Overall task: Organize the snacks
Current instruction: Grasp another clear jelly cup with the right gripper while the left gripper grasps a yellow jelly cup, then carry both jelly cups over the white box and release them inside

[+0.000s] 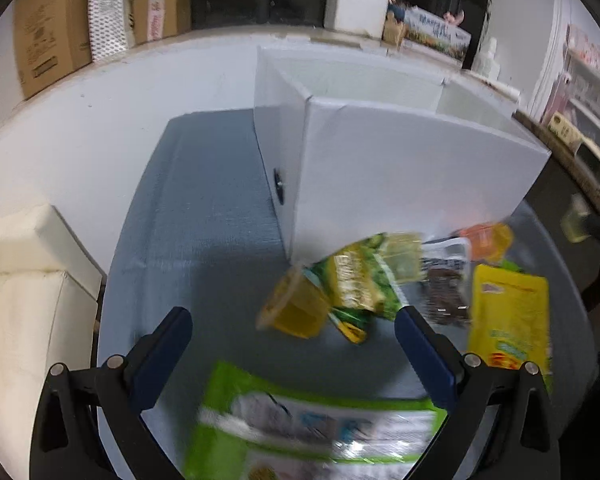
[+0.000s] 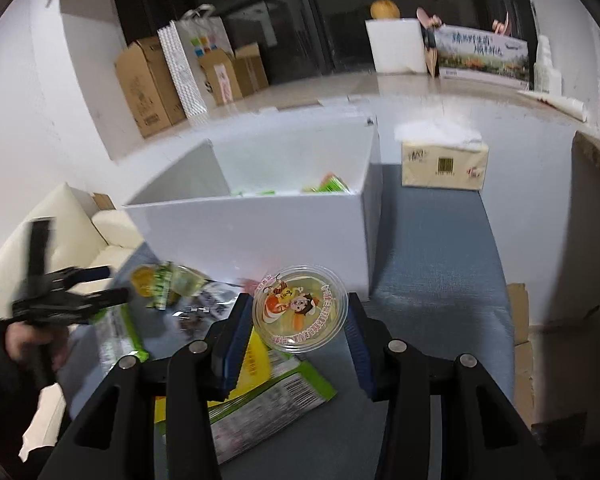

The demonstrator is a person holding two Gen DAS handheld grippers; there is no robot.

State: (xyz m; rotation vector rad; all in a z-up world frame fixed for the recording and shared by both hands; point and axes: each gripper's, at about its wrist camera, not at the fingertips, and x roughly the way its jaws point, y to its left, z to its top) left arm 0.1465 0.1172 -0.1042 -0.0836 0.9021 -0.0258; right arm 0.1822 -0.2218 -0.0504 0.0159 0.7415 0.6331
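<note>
My right gripper (image 2: 298, 322) is clamped on a jelly cup (image 2: 300, 308), lifted before the white box (image 2: 260, 232). My left gripper (image 1: 292, 344) gapes empty above the table's (image 1: 204, 216) snack packets (image 1: 352, 284).

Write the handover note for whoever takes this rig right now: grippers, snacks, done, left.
Right gripper: shut on a jelly cup with a cartoon lid, held in front of the white box.
Left gripper: open, holding nothing, above the snack pile.
On the blue table: yellow jelly cup on its side, green-yellow packet, dark snack packet, orange jelly cup, yellow pouch, large green packet.
Done: a few green packets already lie in the box.
Left: drop the held cup in, then clear the rest.
</note>
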